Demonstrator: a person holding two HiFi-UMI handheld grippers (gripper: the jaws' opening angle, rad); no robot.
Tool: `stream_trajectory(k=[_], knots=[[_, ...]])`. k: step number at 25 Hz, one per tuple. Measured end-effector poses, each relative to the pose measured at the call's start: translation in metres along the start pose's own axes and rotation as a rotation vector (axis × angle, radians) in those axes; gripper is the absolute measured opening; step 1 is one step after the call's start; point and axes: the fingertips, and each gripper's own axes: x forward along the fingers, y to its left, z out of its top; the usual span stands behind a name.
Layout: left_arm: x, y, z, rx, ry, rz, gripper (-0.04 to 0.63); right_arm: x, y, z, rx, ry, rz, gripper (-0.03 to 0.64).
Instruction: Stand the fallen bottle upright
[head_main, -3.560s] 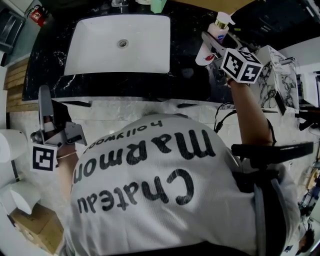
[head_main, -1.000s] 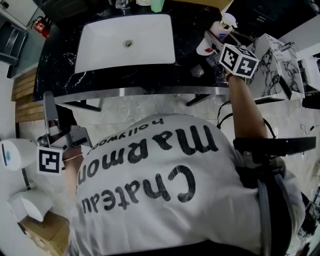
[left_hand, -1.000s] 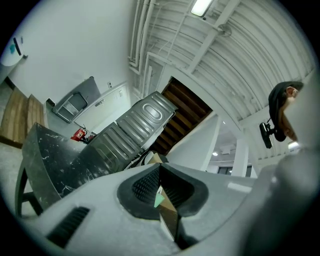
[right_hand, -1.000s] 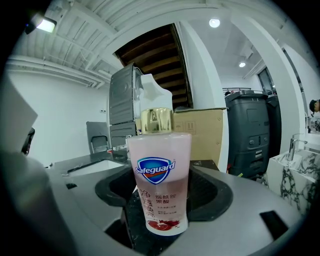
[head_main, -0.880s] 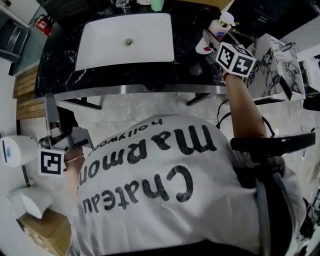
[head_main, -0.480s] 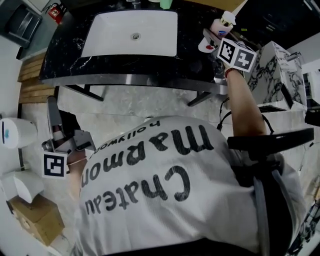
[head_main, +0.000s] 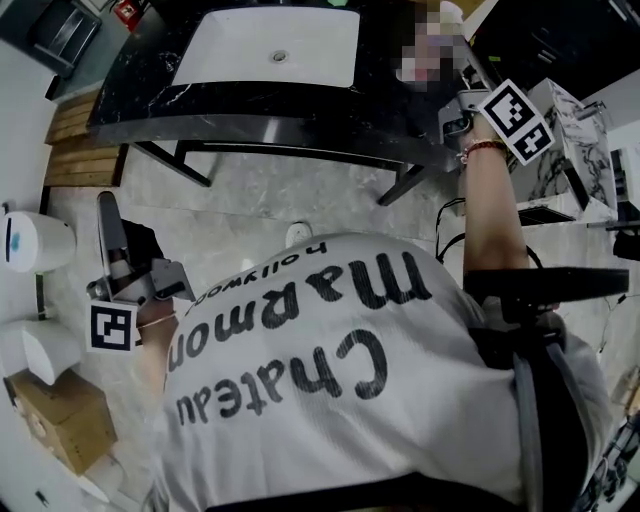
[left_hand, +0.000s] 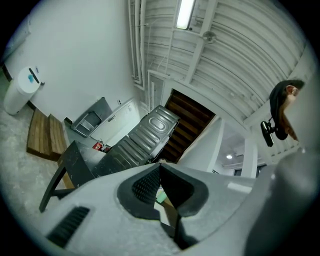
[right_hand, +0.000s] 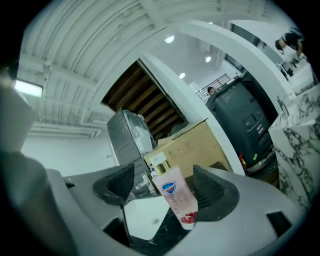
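The soap bottle (right_hand: 176, 194), pale pink with a blue oval label, a red fruit print near its base and a gold-collared pump, appears plainly only in the right gripper view. There it stands on the black marble counter (right_hand: 161, 231) just right of the white basin (right_hand: 141, 218), with a cardboard box (right_hand: 189, 146) behind it at frame centre. It sits between the two pads of the right gripper (right_hand: 165, 181), whose jaws have just been opening and now stand wide, clear of the bottle on both sides. The head view cannot confirm this: that corner of the counter (head_main: 150, 95), top centre-right, is blurred over, and only the right gripper (head_main: 462, 100) with its marker cube shows beside it, at the end of an outstretched arm. What the head view adds is the whole layout: the rectangular sink (head_main: 270, 48) along the top edge, and the left gripper (head_main: 105, 215) far away at the left edge, low beside the person's hip. The left gripper view shows that gripper (left_hand: 160, 172) pointed up toward the ceiling, its pad tips together with nothing between them.
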Motion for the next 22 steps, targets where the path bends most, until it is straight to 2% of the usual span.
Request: stream_trajectory(k=[3,9,10,12,14,17,19,22], knots=[[-0.03,-0.021,-0.023,-0.02,0.015,-0.007,0.014,-0.048,-0.008,0.001,0.107,-0.049,0.021,0.328],[-0.044,-0.042,-0.057,-0.054,0.14,-0.04,0.014,-0.125,-0.015,-0.024,0.183,-0.002,0.002,0.321],[-0.042,-0.047,-0.061,-0.054,0.164,-0.063,0.014,-0.137,-0.016,-0.026,0.199,0.003,-0.009,0.289],[-0.038,-0.058,-0.071,-0.05,0.211,-0.118,0.014,-0.162,-0.014,-0.027,0.235,-0.013,-0.013,0.111],[-0.036,-0.07,-0.081,-0.063,0.252,-0.18,0.014,-0.191,-0.006,-0.02,0.258,-0.06,0.037,0.071],[-0.035,-0.088,-0.1,-0.121,0.321,-0.289,0.014,-0.238,0.018,-0.007,0.257,-0.116,0.132,0.048],[-0.042,-0.098,-0.109,-0.141,0.384,-0.365,0.014,-0.266,0.039,-0.011,0.206,-0.097,0.125,0.038],[-0.056,-0.104,-0.111,-0.067,0.506,-0.494,0.014,-0.306,0.072,-0.022,0.114,-0.086,0.037,0.038]])
